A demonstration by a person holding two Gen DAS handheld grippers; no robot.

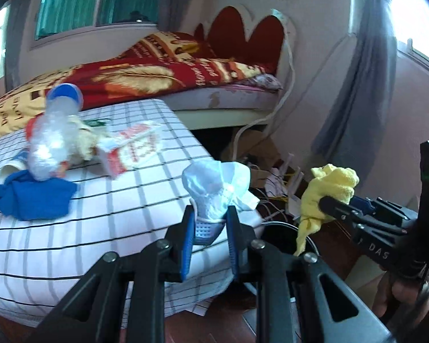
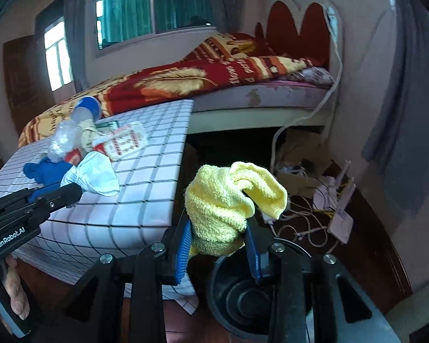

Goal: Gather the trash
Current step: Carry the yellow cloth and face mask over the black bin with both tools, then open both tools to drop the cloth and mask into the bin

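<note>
Gripping mask (image 1: 217,185) and yellow cloth (image 2: 228,203)

A bed (image 2: 271,97) is seen along the far wall, covered by a red and gold blanket (image 1: 146,71) with a feather print. A red scalloped headboard (image 2: 297,28) is set against the wall. A white cable (image 2: 326,97) is hung down past the mattress edge to the floor. Cardboard (image 2: 300,145) is stowed under the bed. Tangled cords (image 2: 306,223) and a white flat box (image 2: 341,224) are scattered on the dark floor beside it. A window (image 1: 100,0) with green glass is located above the bed; grey curtains (image 1: 366,65) are hung at the right. A checked cloth (image 2: 146,188) is spread over the table.
</note>
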